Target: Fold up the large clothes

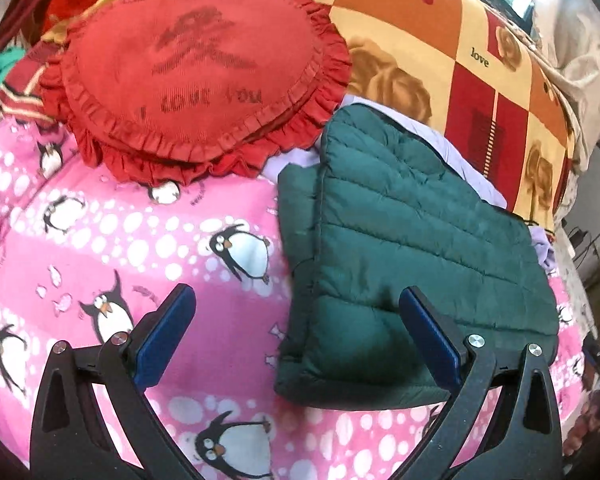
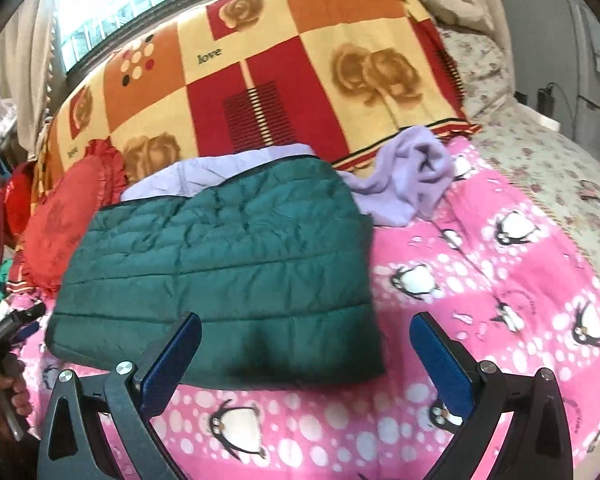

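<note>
A dark green quilted jacket (image 1: 400,248) lies folded into a rectangle on a pink penguin blanket (image 1: 160,264). It also shows in the right wrist view (image 2: 228,264). My left gripper (image 1: 296,300) is open and empty, hovering above the jacket's near left edge. My right gripper (image 2: 306,324) is open and empty, above the jacket's near right corner. The left gripper (image 2: 16,322) shows at the left edge of the right wrist view, held in a hand. A lilac garment (image 2: 408,184) lies partly under and behind the jacket.
A red heart-shaped ruffled cushion (image 1: 196,80) lies left of the jacket. A rolled orange, red and cream "love" blanket (image 2: 284,76) lies behind it. A floral sheet (image 2: 548,160) covers the bed to the right. Clothes are piled at far left.
</note>
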The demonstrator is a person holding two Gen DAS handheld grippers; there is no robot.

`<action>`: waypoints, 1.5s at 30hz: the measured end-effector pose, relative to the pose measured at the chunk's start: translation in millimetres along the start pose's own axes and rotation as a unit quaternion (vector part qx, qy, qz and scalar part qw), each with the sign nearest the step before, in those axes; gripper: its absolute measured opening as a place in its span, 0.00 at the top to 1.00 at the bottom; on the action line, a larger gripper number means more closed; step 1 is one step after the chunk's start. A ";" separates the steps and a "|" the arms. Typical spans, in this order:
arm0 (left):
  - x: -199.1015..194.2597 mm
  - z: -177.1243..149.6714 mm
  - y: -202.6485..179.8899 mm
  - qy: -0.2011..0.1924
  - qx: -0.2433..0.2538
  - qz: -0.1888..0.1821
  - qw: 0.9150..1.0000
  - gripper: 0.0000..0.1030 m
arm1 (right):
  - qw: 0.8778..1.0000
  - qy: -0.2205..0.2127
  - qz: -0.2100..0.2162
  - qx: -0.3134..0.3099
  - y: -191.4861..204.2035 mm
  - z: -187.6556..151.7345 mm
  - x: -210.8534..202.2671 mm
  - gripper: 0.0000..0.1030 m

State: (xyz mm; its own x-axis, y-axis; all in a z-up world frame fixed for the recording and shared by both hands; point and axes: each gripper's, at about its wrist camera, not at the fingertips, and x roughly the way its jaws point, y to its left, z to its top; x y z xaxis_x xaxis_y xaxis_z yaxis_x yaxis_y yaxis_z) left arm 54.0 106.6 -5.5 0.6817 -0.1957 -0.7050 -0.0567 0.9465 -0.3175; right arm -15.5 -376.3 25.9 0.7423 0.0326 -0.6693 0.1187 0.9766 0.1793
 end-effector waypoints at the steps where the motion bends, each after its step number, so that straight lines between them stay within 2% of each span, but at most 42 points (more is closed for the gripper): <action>1: -0.6 -0.2 -0.7 -0.003 0.000 0.004 1.000 0.01 | 1.000 0.001 -0.001 0.001 -1.1 -0.3 0.4 0.00; 3: 4.5 -1.1 3.9 0.005 -0.010 0.004 1.000 0.01 | 1.000 0.005 -0.001 0.010 -7.2 0.0 1.6 0.00; 7: 24.6 -4.4 8.9 0.047 -0.025 -0.014 0.998 0.01 | 0.998 0.018 0.040 0.050 -25.4 -0.6 10.4 0.00; 12: 42.0 13.0 12.5 0.043 -0.029 0.003 0.999 0.01 | 0.992 0.015 0.094 0.081 -41.5 17.9 28.5 0.00; 15: 62.1 31.8 11.6 0.077 -0.021 -0.013 0.997 0.01 | 0.991 0.021 0.096 0.088 -52.9 34.0 50.8 0.00; 19: 90.7 49.1 15.0 0.126 -0.005 -0.057 0.990 0.00 | 0.989 0.069 0.090 0.093 -69.1 45.1 98.6 0.00; 23: 107.4 58.7 21.6 0.138 0.003 -0.104 0.985 0.00 | 0.981 0.122 0.112 0.097 -82.2 43.7 142.0 0.00; 29: 131.2 69.8 24.9 0.167 -0.004 -0.169 0.971 0.00 | 0.957 0.143 0.207 0.145 -102.0 39.1 179.2 0.00; 33: 141.1 74.7 19.0 0.167 0.000 -0.182 0.969 0.00 | 0.949 0.151 0.239 0.138 -104.2 45.3 190.9 0.00; 36: 142.7 76.0 14.3 0.157 0.010 -0.175 0.972 0.01 | 0.939 0.156 0.275 0.135 -103.7 51.4 199.5 0.00; 38: 139.4 77.2 10.6 0.142 0.022 -0.176 0.974 0.18 | 0.938 0.150 0.286 0.126 -100.2 54.3 200.2 0.08; 39: 135.1 78.2 7.5 0.130 0.032 -0.172 0.976 0.28 | 0.940 0.144 0.288 0.115 -96.6 55.8 197.4 0.17; 40: 129.3 79.0 3.8 0.117 0.042 -0.159 0.979 0.39 | 0.946 0.139 0.277 0.100 -91.2 57.4 193.8 0.23; 42: 122.7 79.1 -2.5 0.099 0.057 -0.143 0.983 0.52 | 0.961 0.120 0.243 0.049 -75.5 61.8 181.2 0.33; 45: 108.0 75.0 -18.7 0.067 0.103 -0.097 0.988 0.65 | 0.976 0.091 0.196 -0.008 -56.6 64.7 164.1 0.45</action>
State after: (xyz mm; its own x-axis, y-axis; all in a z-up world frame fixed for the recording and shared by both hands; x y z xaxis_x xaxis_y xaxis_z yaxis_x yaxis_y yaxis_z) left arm 183.4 87.0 -28.2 0.5618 -0.3983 -0.7251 0.2244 0.9170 -0.3298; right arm 142.3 -440.0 -47.3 0.5992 0.4409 -0.6683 -0.1625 0.8843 0.4378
